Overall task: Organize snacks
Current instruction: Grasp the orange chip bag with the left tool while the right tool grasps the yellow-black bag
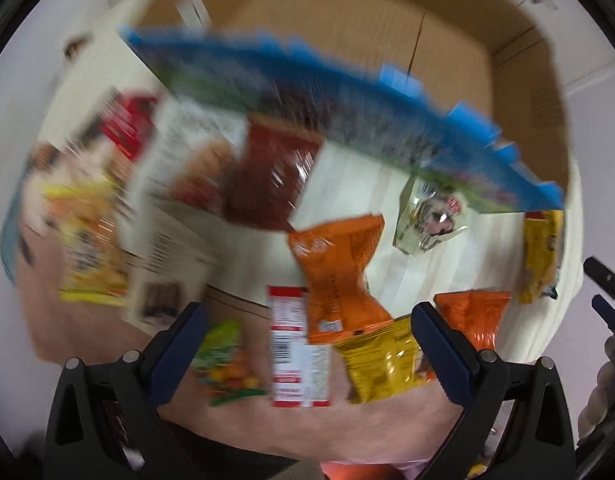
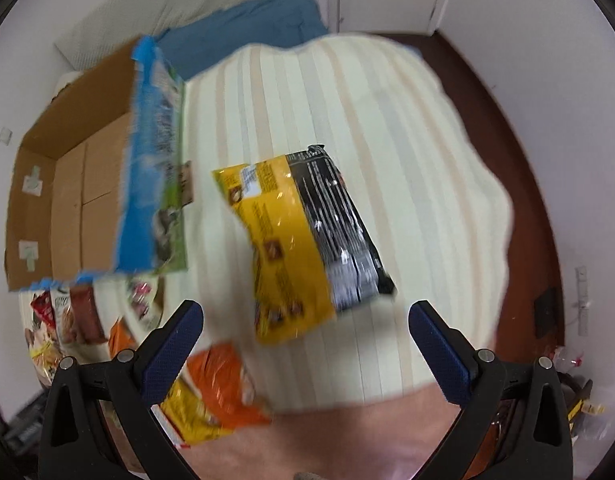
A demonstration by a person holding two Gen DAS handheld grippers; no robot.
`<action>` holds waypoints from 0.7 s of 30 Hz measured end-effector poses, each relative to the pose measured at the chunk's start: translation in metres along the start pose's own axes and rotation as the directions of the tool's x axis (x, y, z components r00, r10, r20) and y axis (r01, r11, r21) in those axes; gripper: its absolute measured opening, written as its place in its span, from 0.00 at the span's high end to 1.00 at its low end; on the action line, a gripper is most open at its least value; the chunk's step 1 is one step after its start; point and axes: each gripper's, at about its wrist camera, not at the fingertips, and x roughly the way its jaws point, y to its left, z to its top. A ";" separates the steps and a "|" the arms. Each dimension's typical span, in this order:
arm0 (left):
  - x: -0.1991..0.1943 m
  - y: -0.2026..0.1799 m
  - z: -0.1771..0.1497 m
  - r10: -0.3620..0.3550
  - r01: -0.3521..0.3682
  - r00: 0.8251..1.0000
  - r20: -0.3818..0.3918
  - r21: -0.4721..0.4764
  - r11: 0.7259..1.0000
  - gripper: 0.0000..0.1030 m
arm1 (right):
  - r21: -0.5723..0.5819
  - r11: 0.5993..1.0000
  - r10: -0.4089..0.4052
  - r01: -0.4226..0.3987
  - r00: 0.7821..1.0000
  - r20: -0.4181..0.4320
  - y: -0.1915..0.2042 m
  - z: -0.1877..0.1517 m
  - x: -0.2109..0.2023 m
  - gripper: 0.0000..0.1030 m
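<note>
From the left wrist, blurred snack packets are lying in a heap at the left: a glossy yellow-and-orange pouch (image 1: 87, 248), a white carton with print (image 1: 163, 216) and a shiny dark red wrapper (image 1: 271, 176). The left gripper (image 1: 307, 344) is hanging with its ribbed blue pads wide apart and gripping nothing; between them are lying a red-and-white box (image 1: 295, 344), a crinkled orange bag (image 1: 339, 272) and a yellow foil bag (image 1: 383, 360). Above, a flat blue-edged package (image 1: 347, 120) is standing tilted against the open cardboard box (image 1: 367, 12). Further right, a clear crumpled pouch (image 1: 427, 216) and a yellow packet (image 1: 541, 256) are resting on the cream striped cloth (image 1: 355, 184).

From the right wrist, the brown box (image 2: 67, 184) is sitting at the left, the blue package (image 2: 155, 176) beside it. The right gripper (image 2: 307, 332) is spread open and empty, a glossy yellow-and-black packet (image 2: 303, 240) lying on the ribbed cloth (image 2: 407, 140) just ahead of it.
</note>
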 end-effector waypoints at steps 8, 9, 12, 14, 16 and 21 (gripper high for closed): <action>0.065 -0.003 0.005 -0.036 0.025 0.990 -0.134 -0.086 0.996 0.01 | -0.034 0.999 0.037 -0.041 0.991 -0.126 -0.012 0.057 0.073 0.00; 0.066 -0.003 0.005 -0.042 0.029 0.990 -0.137 -0.089 0.996 0.01 | -0.030 0.997 0.063 -0.068 0.988 -0.142 -0.013 0.061 0.078 0.00; 0.071 -0.001 0.006 -0.074 0.059 0.987 -0.142 -0.108 0.992 0.01 | -0.036 0.993 0.108 -0.117 0.978 -0.180 -0.013 0.071 0.093 0.00; 0.073 0.000 0.008 -0.105 0.090 0.985 -0.138 -0.114 0.989 0.10 | -0.034 0.989 0.132 -0.142 0.971 -0.199 -0.013 0.075 0.101 0.00; 0.078 0.000 0.011 -0.116 0.099 0.984 -0.136 -0.122 0.988 0.16 | -0.057 0.989 0.118 -0.133 0.968 -0.220 -0.010 0.078 0.111 0.00; 0.093 0.004 0.011 -0.106 0.093 0.988 -0.113 -0.116 0.989 0.45 | -0.083 0.992 0.079 -0.099 0.973 -0.215 -0.010 0.080 0.133 0.04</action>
